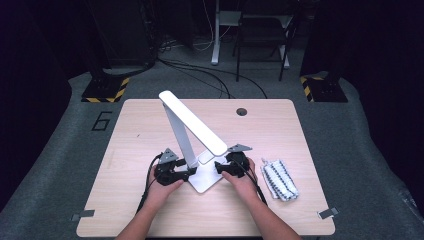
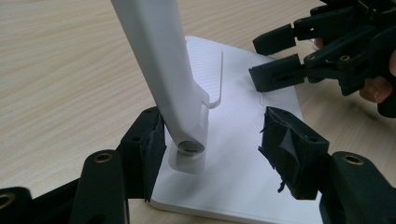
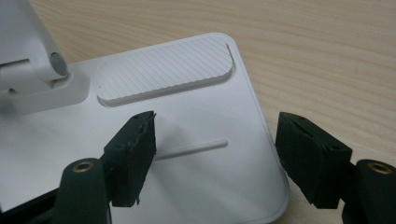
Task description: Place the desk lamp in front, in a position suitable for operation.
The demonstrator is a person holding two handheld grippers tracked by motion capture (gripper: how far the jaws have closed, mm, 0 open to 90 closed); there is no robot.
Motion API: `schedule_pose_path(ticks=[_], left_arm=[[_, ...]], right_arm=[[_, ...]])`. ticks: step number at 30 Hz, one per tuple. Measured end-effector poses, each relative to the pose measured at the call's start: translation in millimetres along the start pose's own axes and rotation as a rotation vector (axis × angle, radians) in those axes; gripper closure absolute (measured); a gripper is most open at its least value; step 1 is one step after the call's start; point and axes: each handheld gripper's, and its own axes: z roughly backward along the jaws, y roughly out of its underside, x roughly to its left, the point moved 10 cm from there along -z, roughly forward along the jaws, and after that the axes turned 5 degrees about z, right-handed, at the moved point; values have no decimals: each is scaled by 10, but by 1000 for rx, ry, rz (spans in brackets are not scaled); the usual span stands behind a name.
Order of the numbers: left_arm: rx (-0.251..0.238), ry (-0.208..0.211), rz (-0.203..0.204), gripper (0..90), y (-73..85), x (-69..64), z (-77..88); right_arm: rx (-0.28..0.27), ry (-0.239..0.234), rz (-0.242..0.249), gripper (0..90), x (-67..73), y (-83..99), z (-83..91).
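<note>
The left gripper [image 2: 210, 154] stands spread around the white desk lamp [image 1: 192, 131] at its hinge [image 2: 190, 146], near the table's [image 1: 145, 120] six o'clock edge. Better to close squarely on the smooth, flat-sided plastic stem. At three o'clock, the right gripper [image 3: 217, 156] hangs spread over the ribbed, round-cornered base [image 3: 205, 182].

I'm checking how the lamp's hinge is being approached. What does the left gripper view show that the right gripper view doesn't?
The left gripper view alone shows the lamp arm rising between the open left gripper, one pad beside the hinge, and the right gripper farther off. The right gripper view alone shows the slim groove between the open right gripper's jaws and the base's rounded corner. Both show the white lamp base, its ribbed panel and the wooden table.
</note>
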Motion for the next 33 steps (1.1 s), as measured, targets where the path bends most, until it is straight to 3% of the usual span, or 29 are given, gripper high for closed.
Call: schedule_pose_path(ticks=[5,7,11,13,17,18,22,26,27,30,31,33], left_arm=[[5,11,0,398,23,-97,5],[3,16,-20,398,33,-111,20],[-15,31,15,399,50,-177,24],[-15,34,-6,399,60,-191,32],[-11,42,-28,399,75,-237,52],[-19,50,-8,399,74,-270,53],[-23,63,-22,400,80,-319,59],[-13,79,-15,399,105,-379,44],[-3,86,-45,398,113,-386,48],[-5,95,-60,398,112,-403,46],[-8,117,-30,399,117,-456,40],[-13,139,-31,399,112,-481,36]], right_arm=[[-13,27,-9,291,-88,2,51],[-18,29,-17,292,-114,6,76],[-12,23,-44,291,-140,51,125],[-12,20,-42,292,-142,57,130],[-3,-12,-61,293,-126,88,161],[-4,-24,-76,297,-114,87,175],[-2,-39,-90,299,-87,87,180],[12,-51,-78,303,-47,117,172],[16,-57,-76,307,-24,132,165],[24,-60,-69,312,-1,149,158],[35,-64,-68,314,16,162,160],[31,-65,-59,316,14,160,157]])
